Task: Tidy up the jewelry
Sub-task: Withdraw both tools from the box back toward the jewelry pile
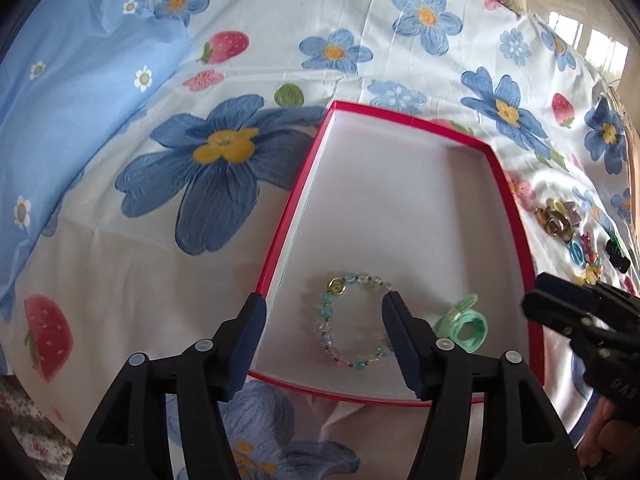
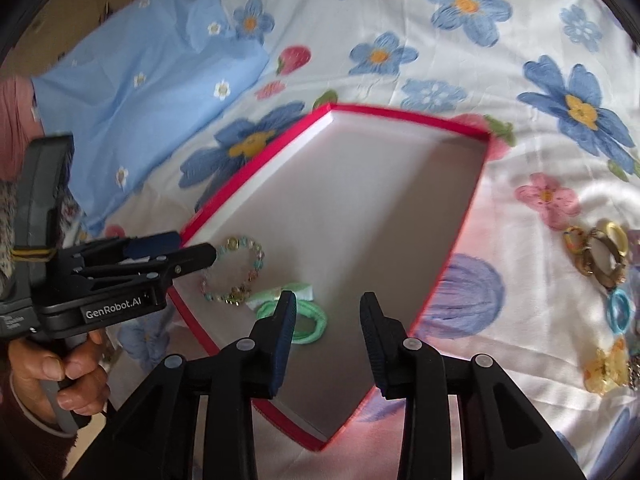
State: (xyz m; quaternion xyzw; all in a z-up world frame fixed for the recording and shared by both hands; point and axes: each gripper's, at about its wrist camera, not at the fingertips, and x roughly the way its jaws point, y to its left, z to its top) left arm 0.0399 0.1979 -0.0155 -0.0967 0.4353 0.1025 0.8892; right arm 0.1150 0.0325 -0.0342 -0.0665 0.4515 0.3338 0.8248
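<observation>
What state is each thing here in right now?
Red box: lid off, lying on the bedsheet.
Beaded bracelet: lying loose in the box.
Green hair tie: inside the box, ungripped.
Left gripper: jaws open, holding nothing.
Right gripper: jaws open, holding nothing.
Jewelry pile: on the sheet, outside the box.

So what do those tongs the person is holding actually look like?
Both are black plastic with dark blue ribbed pads and pale round rivets at the joints. The left tongs carry white "GenRobot.AI" lettering on the body, a pistol-style grip, and a yellow-and-black band round the rear block. The right tongs look the same. A dark sleeve cuff shows at the left hand.
</observation>
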